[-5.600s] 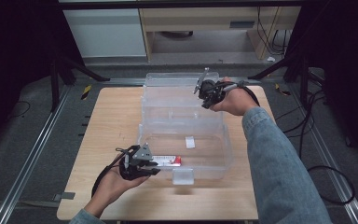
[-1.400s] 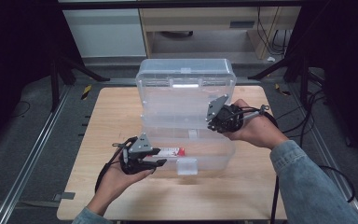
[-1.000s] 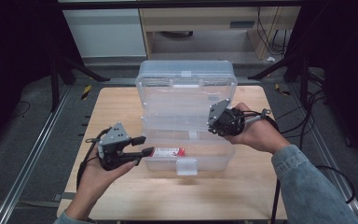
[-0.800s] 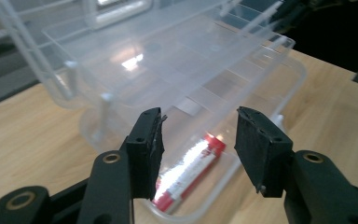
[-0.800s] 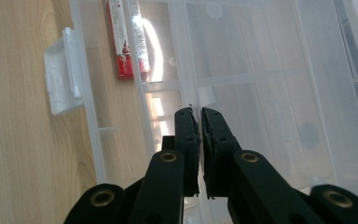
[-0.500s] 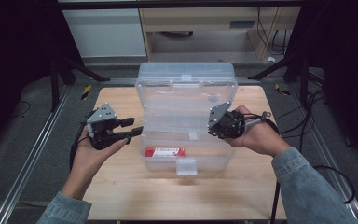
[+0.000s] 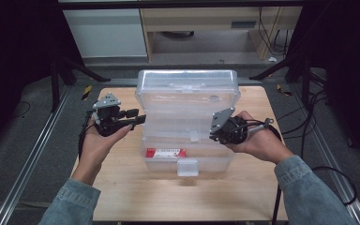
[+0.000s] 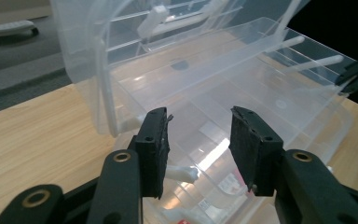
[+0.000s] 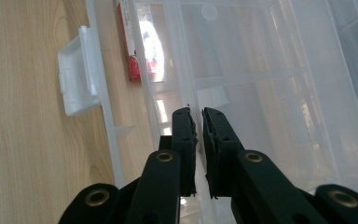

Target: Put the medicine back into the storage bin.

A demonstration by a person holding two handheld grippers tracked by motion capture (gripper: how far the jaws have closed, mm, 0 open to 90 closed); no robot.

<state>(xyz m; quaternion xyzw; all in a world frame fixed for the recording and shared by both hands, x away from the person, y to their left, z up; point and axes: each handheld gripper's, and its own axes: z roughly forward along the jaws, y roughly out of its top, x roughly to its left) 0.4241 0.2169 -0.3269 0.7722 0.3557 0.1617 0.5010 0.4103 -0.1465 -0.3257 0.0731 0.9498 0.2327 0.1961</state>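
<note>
Near edge of the table: bare wood, two denim sleeves coming in from below. A clear plastic box sits mid-table, its white latch on the front wall facing the person. A red-and-white packet lies in the front compartment, just behind the latch.

The lid is raised, standing behind the base and tilted over it; its top edge is the farthest part of the box.

Right gripper: held at the right side of the box at the lid's lower edge. In the right gripper view the jaws stand nearly together, a narrow slit between them, with a thin clear wall of the lid running up from the slit; it appears pinched, though contact is hard to confirm through clear plastic.

Left gripper: held off the left side of the box, level with the lid, tips just beside its left edge. In the left gripper view the jaws stand wide apart, nothing between them; the box lies beyond.

Behind the table: grey floor, cabinet.
</note>
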